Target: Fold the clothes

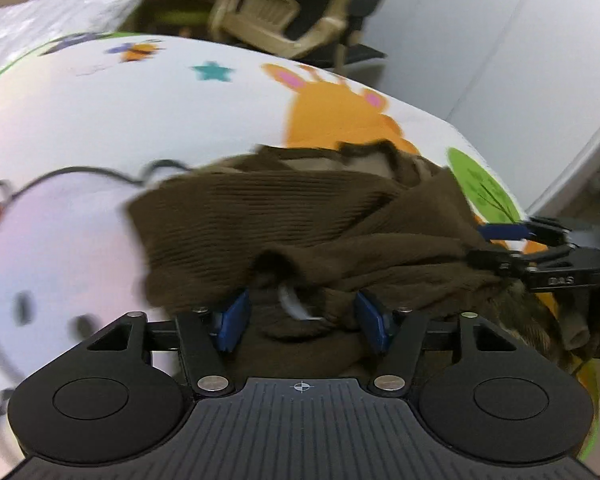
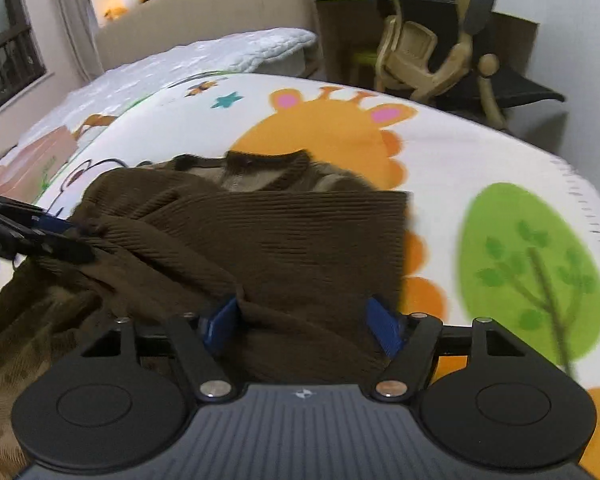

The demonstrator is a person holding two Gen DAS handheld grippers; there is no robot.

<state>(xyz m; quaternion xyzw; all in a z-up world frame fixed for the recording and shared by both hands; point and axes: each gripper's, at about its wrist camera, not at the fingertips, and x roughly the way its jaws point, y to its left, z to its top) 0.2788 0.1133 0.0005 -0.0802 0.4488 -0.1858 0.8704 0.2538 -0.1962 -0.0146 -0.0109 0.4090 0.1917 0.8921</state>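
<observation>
Each hand-held gripper, left [image 1: 302,322] and right [image 2: 302,326], jaws apart, gripping nothing, over brown sweater [image 2: 284,232] on bedsheet [image 2: 480,152].

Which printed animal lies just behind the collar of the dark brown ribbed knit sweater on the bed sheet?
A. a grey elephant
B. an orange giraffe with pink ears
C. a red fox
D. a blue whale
B: in the right wrist view the orange giraffe with pink ears is printed directly beyond the collar of the dark brown ribbed knit sweater.
</observation>
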